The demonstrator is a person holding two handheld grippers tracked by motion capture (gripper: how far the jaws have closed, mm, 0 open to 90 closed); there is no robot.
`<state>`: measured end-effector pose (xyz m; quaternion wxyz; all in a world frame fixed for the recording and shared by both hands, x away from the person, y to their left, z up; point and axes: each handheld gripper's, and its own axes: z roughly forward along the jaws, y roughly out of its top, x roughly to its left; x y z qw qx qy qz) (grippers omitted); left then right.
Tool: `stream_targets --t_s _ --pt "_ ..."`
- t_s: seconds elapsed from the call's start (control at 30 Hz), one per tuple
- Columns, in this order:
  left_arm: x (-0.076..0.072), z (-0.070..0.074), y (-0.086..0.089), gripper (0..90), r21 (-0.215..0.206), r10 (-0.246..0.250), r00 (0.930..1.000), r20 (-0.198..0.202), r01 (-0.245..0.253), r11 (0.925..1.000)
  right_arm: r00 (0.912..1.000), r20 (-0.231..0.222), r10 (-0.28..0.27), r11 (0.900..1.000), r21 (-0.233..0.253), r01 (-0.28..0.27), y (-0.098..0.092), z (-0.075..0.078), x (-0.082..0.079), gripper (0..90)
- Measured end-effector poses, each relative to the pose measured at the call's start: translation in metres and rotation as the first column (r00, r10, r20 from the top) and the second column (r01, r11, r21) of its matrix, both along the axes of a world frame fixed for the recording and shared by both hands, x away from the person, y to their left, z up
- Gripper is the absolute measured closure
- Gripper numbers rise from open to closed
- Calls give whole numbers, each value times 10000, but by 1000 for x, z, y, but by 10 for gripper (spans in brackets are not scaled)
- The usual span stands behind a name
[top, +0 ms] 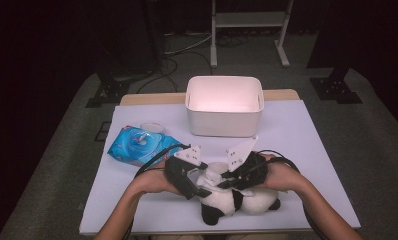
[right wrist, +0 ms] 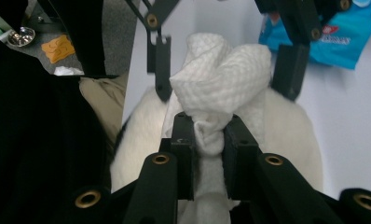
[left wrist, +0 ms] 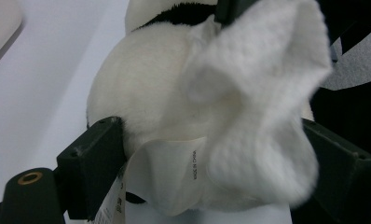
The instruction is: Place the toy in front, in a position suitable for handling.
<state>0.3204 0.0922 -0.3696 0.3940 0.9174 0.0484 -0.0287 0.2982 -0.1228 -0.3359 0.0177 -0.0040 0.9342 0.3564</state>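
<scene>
A black-and-white panda plush [top: 237,200] lies at the table's front middle, between both hands. My left gripper [top: 199,187] has its jaws set wide around the plush's white body [left wrist: 146,79], pressing into the fur; a sewn-in label [left wrist: 174,172] hangs between them. My right gripper [right wrist: 209,126] is shut on a bunched white wipe [right wrist: 221,79] and holds it against the plush [right wrist: 291,135]. The wipe [left wrist: 258,107] sits between the left gripper's [right wrist: 223,88] two jaws. In the high view the right gripper [top: 224,182] meets the left one over the toy.
A white bin [top: 224,125] stands at the back middle of the white table top [top: 312,150]. A blue pack of wet wipes [top: 137,145] lies at the left, also in the right gripper view [right wrist: 342,37]. A metal frame [top: 247,20] stands on the floor beyond.
</scene>
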Motion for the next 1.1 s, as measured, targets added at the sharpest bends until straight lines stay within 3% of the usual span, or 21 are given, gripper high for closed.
stream_targets --t_s 0.13,0.37,0.57,0.7,0.87,1.1 --pt "-1 0 1 134 26 -40 10000 56 40 10000 9999 62 160 9999 -26 -160 7 0 -2 759" --pt "-1 1 0 135 -16 -67 10000 31 67 10000 10000 -23 26 10000 -15 -26 -5 -1 -9 759" --pt "0 1 -1 134 50 -23 10000 -38 24 10000 9995 -72 -306 9988 -377 303 -28 -5 -16 758" --pt "0 2 -1 133 107 -28 10000 -92 29 9999 9962 140 -859 9939 -683 866 -48 -3 -15 758" --pt "1 2 -2 133 153 -40 9999 -118 42 9999 9897 120 -1429 9880 -582 1434 -72 -2 -12 757" --pt "2 3 -3 132 156 -11 9996 -271 16 9999 9741 -117 -2260 9737 -313 2256 -105 -7 -6 758"
